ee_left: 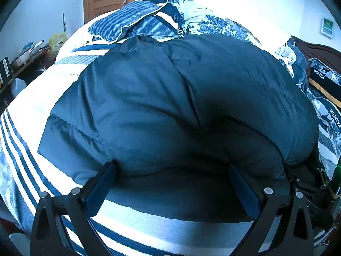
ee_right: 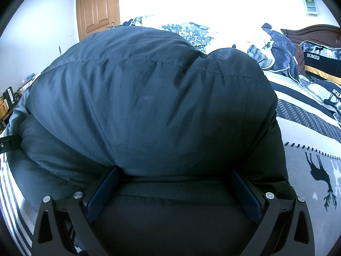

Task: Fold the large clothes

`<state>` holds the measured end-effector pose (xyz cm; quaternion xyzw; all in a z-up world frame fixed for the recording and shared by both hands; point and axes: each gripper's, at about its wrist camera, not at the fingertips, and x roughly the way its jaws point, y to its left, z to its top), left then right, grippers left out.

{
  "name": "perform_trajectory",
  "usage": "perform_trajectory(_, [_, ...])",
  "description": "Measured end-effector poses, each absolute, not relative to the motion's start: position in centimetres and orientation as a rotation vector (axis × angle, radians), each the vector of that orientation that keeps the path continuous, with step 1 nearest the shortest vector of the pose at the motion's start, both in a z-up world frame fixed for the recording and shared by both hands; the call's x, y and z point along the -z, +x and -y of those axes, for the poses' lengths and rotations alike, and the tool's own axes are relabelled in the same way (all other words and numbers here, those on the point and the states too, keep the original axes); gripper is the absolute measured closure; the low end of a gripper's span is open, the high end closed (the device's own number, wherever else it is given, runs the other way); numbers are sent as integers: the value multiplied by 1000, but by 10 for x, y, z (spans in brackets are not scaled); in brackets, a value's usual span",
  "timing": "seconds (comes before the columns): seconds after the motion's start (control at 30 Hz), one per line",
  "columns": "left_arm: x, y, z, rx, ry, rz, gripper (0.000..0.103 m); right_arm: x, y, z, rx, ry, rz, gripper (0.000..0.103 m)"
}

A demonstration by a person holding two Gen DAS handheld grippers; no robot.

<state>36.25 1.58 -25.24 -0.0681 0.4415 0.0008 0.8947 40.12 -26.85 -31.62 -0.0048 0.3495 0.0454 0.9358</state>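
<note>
A big dark padded jacket (ee_left: 170, 98) lies bunched on the striped bed cover (ee_left: 25, 111) and fills most of both views. My left gripper (ee_left: 172, 170) is open, its blue-padded fingers spread wide at the jacket's near edge, with the puffy fold resting between and over the tips. In the right wrist view the same jacket (ee_right: 149, 106) bulges up in a thick fold. My right gripper (ee_right: 174, 175) is also open, fingers wide apart, pushed against the lower edge of that fold. Neither gripper pinches cloth.
Pillows and a blue floral quilt (ee_left: 213, 23) are heaped at the far side of the bed. A wooden headboard (ee_right: 311, 32) and "HOMES" cushions (ee_right: 319, 64) stand at right. A brown door (ee_right: 98, 10) is behind, a cluttered desk (ee_left: 25, 53) at left.
</note>
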Motion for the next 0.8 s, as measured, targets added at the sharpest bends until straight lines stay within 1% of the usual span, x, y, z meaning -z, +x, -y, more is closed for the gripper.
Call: perform_trajectory(0.8, [253,365,-18,7,-148,-916,0,316,401,268,-92,-9,-716,0])
